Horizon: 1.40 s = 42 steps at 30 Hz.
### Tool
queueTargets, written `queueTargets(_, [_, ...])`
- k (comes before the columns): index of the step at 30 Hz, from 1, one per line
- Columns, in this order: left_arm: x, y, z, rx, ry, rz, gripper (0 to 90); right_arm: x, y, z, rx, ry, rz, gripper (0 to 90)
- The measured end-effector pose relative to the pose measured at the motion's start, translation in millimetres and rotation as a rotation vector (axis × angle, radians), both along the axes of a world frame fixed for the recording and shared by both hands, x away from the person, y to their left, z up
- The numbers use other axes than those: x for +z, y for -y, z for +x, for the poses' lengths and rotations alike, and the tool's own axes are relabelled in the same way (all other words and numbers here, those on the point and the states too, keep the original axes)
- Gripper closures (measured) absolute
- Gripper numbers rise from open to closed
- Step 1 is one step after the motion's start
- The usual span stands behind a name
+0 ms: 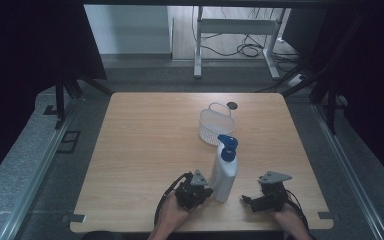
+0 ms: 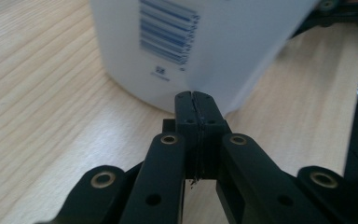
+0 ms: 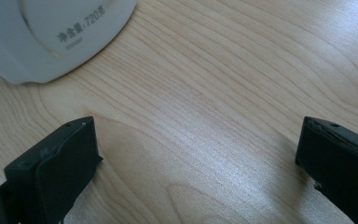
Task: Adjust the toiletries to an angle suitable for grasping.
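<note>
I have the tall white plastic pump bottle with the blue dispenser head [image 1: 225, 170] standing upright near the front edge of the pale wooden table [image 1: 145, 150], between my two hands, and I keep it there because both tools can get at it from either side. My left tongs [image 1: 206, 192] are pressed together with nothing between them, and their joined tips sit right at the lower wall of the bottle, just under the barcode label [image 2: 168, 30]; whether they actually touch the plastic I cannot tell from the left gripper view. I judge that closed tips make a blunt pusher, good for nudging or steadying the base rather than for gripping it. My right tongs [image 1: 247, 201] are spread wide, lying low over the table and turned toward the bottle's other side, a little apart from it; in the right gripper view the bottle's rounded bottom corner with its printed characters [image 3: 81, 30] sits up and to the left of the open gap, not yet inside it. I judge that I hold them wide because the body is broad and needs a full span. The white plastic mesh basket with a loop handle [image 1: 216, 125] waits farther back on the table, just behind the bottle, a likely place for it.
</note>
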<state>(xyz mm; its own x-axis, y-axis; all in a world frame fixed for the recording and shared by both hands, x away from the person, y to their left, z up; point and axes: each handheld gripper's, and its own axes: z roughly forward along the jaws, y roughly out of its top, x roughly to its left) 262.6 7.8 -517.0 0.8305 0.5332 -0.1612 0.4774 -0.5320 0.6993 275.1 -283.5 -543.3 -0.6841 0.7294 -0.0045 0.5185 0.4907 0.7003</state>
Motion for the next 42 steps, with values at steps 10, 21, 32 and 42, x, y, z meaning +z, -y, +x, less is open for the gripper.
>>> queueTargets(10, [0.4, 11.6, -4.8, -0.055, 0.01, -0.003, 88.2, 0.0, 0.1, 0.0, 0.002, 0.0, 0.0, 0.0])
queueTargets(21, [-1.5, 28.4, -1.7, -0.077, 0.021, -0.006, 88.0, 0.0, -0.1, 0.0, -0.001, 0.0, 0.001, 0.0])
queueTargets(32, [0.3, 27.4, -3.7, -0.065, 0.046, 0.003, 83.0, 0.0, -0.1, -0.1, -0.003, 0.0, 0.002, 0.0])
queueTargets(42, [11.2, 6.4, -8.3, -0.026, 0.074, 0.013, 71.6, 0.0, -0.1, 0.0, -0.002, 0.0, 0.002, 0.0])
